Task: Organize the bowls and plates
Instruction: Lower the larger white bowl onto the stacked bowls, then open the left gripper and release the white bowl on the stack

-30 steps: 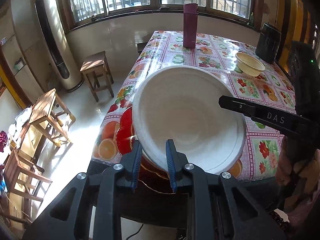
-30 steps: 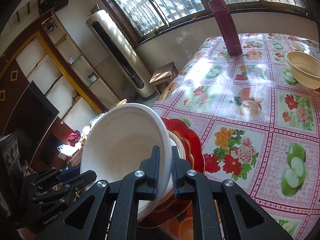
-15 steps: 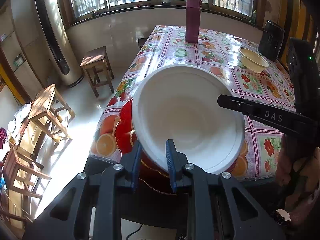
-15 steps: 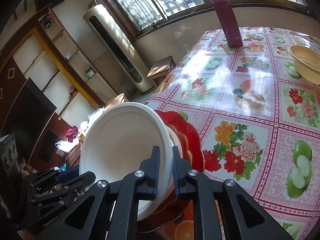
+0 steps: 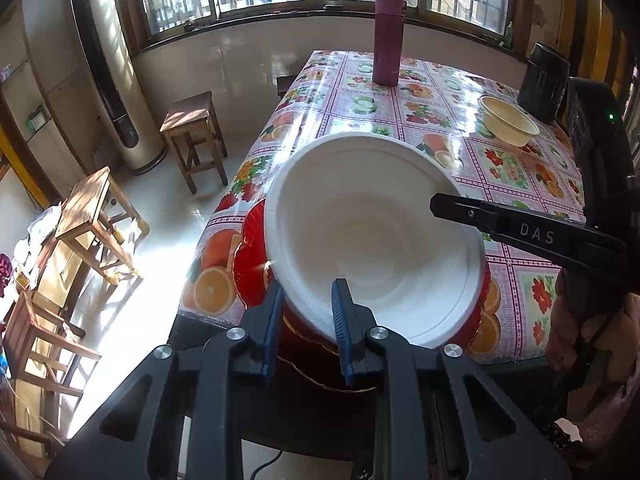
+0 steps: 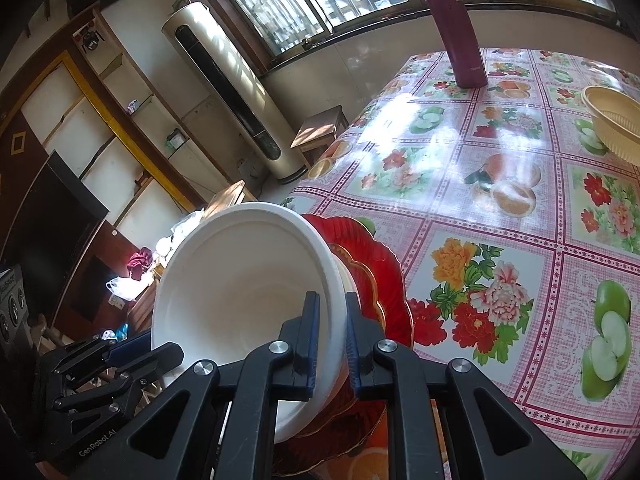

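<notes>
A large white bowl (image 5: 372, 236) sits tilted on a stack of red plates (image 5: 250, 256) at the table's near left corner. My left gripper (image 5: 306, 320) is shut on the bowl's near rim. My right gripper (image 6: 329, 332) is shut on the bowl's right rim (image 6: 334, 292), and its finger (image 5: 500, 226) shows across the bowl in the left wrist view. The white bowl (image 6: 240, 296) and red plates (image 6: 380, 280) also show in the right wrist view. A yellow bowl (image 5: 509, 124) stands at the far right of the table.
The table has a fruit-and-flower cloth (image 6: 500, 208). A maroon flask (image 5: 387, 50) stands at the far end, a black container (image 5: 542, 82) at the far right. Wooden stools (image 5: 192, 136) and chairs stand on the floor to the left.
Both grippers have pulled back and up a little with the white bowl, which tilts more toward the left. The grips are unchanged.
</notes>
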A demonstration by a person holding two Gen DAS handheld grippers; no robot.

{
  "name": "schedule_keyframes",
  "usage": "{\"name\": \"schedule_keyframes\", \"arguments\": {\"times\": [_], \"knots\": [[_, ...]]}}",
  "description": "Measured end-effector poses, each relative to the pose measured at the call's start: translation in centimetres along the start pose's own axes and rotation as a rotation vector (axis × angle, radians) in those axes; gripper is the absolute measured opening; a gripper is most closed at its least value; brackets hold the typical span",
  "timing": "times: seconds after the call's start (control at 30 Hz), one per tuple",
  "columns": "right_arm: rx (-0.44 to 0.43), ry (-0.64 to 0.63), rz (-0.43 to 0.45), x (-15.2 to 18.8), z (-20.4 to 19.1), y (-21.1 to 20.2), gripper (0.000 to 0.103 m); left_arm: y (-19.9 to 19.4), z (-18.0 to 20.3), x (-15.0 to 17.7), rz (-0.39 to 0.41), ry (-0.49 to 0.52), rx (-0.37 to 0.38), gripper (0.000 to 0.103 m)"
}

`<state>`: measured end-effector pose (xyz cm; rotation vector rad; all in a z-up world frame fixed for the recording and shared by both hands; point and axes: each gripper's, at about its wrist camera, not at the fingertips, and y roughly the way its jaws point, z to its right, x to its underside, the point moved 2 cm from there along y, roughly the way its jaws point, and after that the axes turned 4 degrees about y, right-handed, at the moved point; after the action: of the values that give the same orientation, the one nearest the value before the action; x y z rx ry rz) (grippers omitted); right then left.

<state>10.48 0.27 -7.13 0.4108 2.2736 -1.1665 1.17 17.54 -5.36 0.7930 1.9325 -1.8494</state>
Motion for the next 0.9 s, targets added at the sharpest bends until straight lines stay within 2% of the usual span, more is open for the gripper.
{"name": "schedule_keyframes", "arguments": {"times": [0.27,0.37,0.4,0.43,0.53,0.7,0.9], "knots": [[0.005,-0.001,0.006,-0.1,0.3,0.2,0.014,0.4,0.0,-0.1,-0.007,-0.003,-0.002,0.026],[0.003,-0.001,0.005,0.0,0.2,0.2,0.014,0.7,0.0,0.0,-0.015,-0.011,-0.007,0.041],[0.006,-0.005,0.005,0.0,0.2,0.2,0.014,0.8,-0.1,0.0,-0.018,-0.015,-0.011,0.052],[0.008,-0.007,0.006,0.0,0.1,0.2,0.015,0.9,-0.2,0.1,-0.019,-0.021,-0.012,0.057],[0.015,-0.002,0.003,0.0,0.2,0.2,0.020,0.9,-0.4,0.2,-0.017,-0.033,-0.023,0.062],[0.005,0.033,0.004,-0.1,1.1,0.2,0.033,0.5,-0.7,0.1,0.000,-0.038,-0.081,0.067],[-0.015,0.066,0.034,-0.3,1.7,-0.9,0.038,-0.4,-0.8,0.2,0.043,-0.012,-0.189,0.074]]}}
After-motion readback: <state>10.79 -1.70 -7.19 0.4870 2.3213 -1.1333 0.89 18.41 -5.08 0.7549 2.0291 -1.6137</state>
